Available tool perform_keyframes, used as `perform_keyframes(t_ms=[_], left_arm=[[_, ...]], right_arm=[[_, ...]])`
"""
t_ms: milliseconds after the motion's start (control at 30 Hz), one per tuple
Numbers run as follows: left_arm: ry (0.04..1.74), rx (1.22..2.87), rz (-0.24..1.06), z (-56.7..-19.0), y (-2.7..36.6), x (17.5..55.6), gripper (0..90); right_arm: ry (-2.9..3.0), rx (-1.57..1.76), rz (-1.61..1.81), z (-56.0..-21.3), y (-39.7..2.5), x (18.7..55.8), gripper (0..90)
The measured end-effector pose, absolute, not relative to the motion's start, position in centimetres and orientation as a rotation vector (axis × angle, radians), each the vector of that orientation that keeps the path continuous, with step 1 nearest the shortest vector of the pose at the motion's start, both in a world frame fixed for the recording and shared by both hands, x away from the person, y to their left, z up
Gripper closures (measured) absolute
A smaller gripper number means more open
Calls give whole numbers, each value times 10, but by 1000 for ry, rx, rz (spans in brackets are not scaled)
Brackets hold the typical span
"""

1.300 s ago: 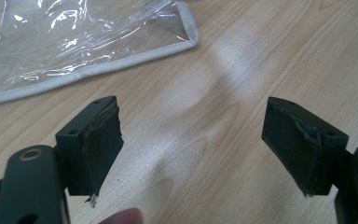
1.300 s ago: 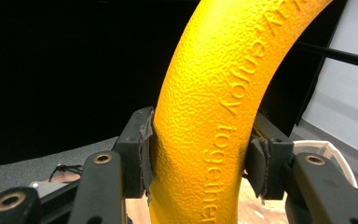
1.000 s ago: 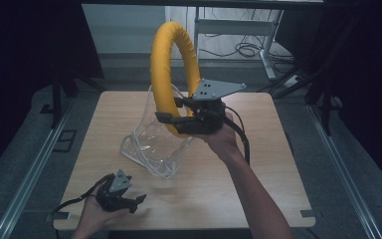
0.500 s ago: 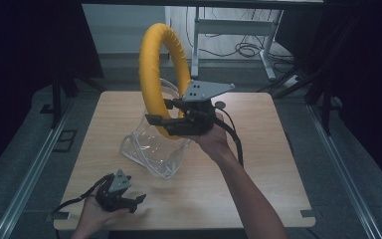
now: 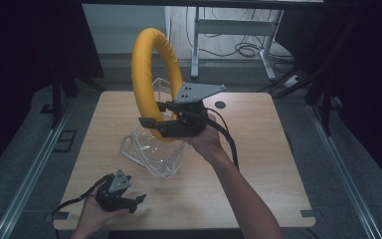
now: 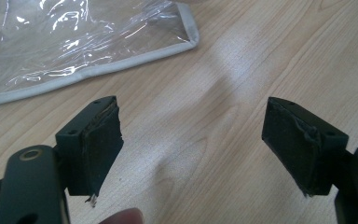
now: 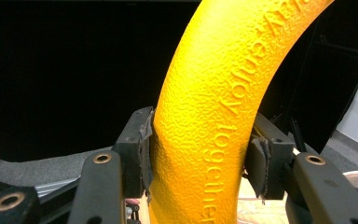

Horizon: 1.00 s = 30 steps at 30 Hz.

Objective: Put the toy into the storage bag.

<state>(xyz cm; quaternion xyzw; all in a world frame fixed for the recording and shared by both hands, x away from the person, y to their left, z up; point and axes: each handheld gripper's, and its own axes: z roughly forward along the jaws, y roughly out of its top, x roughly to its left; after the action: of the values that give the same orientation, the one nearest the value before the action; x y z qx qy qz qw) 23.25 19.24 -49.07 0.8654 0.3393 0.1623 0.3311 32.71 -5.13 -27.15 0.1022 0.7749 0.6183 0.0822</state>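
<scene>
Nearest, the left gripper (image 5: 121, 193) rests low on the wooden table (image 5: 258, 164), jaws wide apart over bare wood. Beyond lies a clear plastic bag (image 5: 151, 149) (grey-edged). Above it, the right gripper (image 5: 165, 122) clamps an upright yellow ring (image 5: 146, 69).

Both grippers are black with brass-coloured screws. The right gripper (image 5: 151, 124) carries a grey three-cornered plate; frayed dark pads (image 6: 100, 140) line the fingers.

The right gripper (image 5: 151, 124) is raised on an outstretched forearm, jaws clamped; the left gripper (image 5: 134, 201) rests low, jaws spread wide.
</scene>
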Motion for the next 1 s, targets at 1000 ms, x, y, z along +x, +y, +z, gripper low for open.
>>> perform_keyframes(t_ms=[1000], left_arm=[[887, 2273, 426, -492, 191, 233, 198]], right_arm=[[2373, 273, 1886, -291, -26, 331, 485]])
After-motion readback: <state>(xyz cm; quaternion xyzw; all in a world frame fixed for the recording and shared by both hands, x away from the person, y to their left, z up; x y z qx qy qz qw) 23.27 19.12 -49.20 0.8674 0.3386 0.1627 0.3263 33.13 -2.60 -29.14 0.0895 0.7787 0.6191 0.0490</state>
